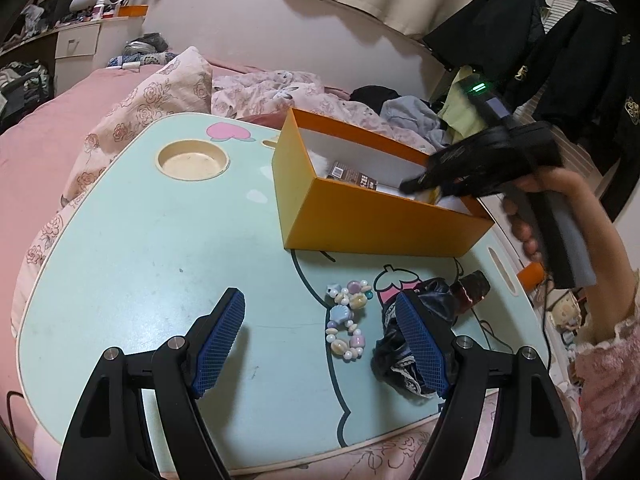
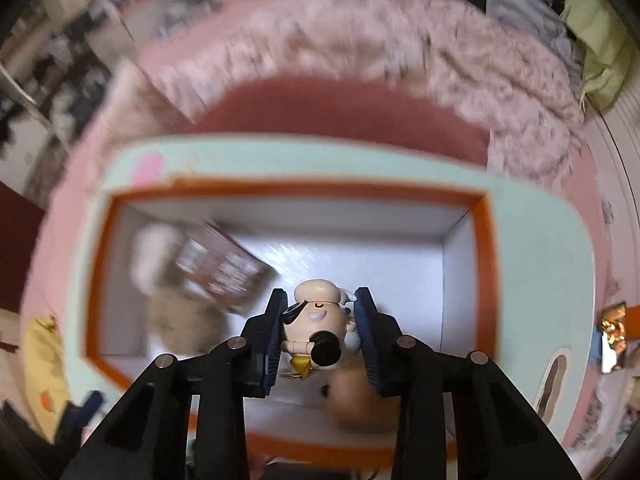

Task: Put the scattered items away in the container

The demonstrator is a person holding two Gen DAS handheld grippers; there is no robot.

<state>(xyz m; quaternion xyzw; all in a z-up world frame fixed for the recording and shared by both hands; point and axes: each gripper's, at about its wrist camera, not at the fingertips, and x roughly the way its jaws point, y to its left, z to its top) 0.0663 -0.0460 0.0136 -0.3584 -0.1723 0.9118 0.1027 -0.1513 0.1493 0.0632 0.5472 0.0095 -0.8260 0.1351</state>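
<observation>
An orange box (image 1: 360, 220) with a white inside stands on the mint lap table (image 1: 160, 260). My right gripper (image 2: 320, 312) is shut on a small toy figure (image 2: 316, 320) and holds it above the box's inside (image 2: 360, 264); it also shows in the left wrist view (image 1: 424, 188) over the box's right end. A brown card box (image 2: 224, 268) and a fluffy beige thing (image 2: 180, 320) lie inside. My left gripper (image 1: 320, 336) is open above the table, its right finger over a black lace cloth (image 1: 396, 356). A bead bracelet (image 1: 348, 320) lies between the fingers.
A dark shiny wrapper (image 1: 472, 288) lies beside the cloth. A round cup recess (image 1: 192, 160) sits at the table's far left. Pink bedding (image 1: 80, 120) and a floral pillow (image 1: 160, 88) surround the table. Clothes (image 1: 408, 112) lie behind the box.
</observation>
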